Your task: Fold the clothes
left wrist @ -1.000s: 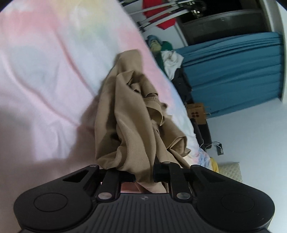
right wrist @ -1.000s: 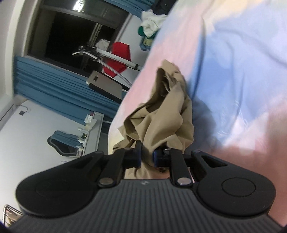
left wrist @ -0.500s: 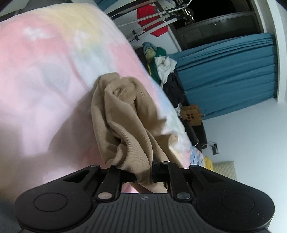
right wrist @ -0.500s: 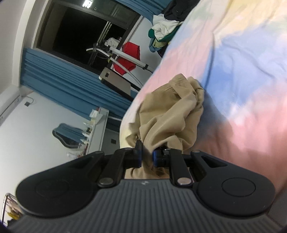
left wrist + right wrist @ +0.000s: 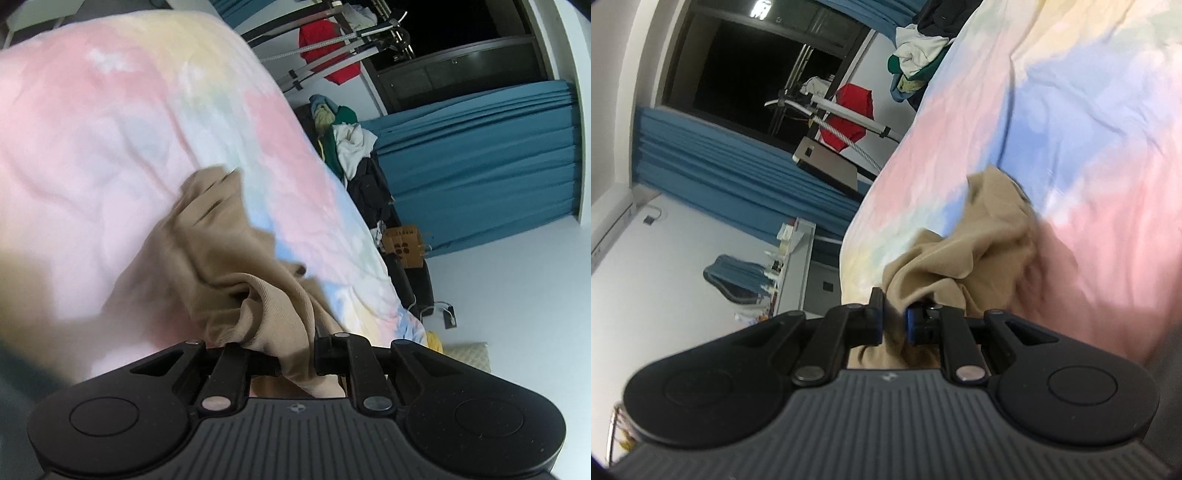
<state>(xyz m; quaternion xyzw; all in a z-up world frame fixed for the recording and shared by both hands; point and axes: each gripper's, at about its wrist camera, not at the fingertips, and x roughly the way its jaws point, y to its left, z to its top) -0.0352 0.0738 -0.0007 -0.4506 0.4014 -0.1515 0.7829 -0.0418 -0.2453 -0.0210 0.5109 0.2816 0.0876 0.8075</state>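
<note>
A tan garment (image 5: 229,266) is held bunched between both tools above a bed covered with a pastel sheet (image 5: 110,140) in pink, blue, yellow and white patches. The cloth is a plain khaki weave with a fine ribbed texture visible close to the camera, and it is crumpled into deep, soft folds rather than laid flat. In the left wrist view it runs from the tool away over the sheet, its far end resting on the bed in a blurred, rounded heap. In the right wrist view the same garment (image 5: 964,254) is seen as a rumpled mass, one end lying on the sheet and the other drawn up into the tool.

The left tool (image 5: 295,360) is closed on a thick fold of the tan fabric, which fills the gap between its fingers and spills over them. The right tool (image 5: 894,323) is likewise clamped on a pinch of the cloth, the blue-edged pads (image 5: 877,319) being pressed nearly together with fabric between them.

Beyond the bed, a pile of mixed clothes (image 5: 347,147), blue curtains (image 5: 480,166) and a red garment (image 5: 328,40) hung on a rack are visible.
</note>
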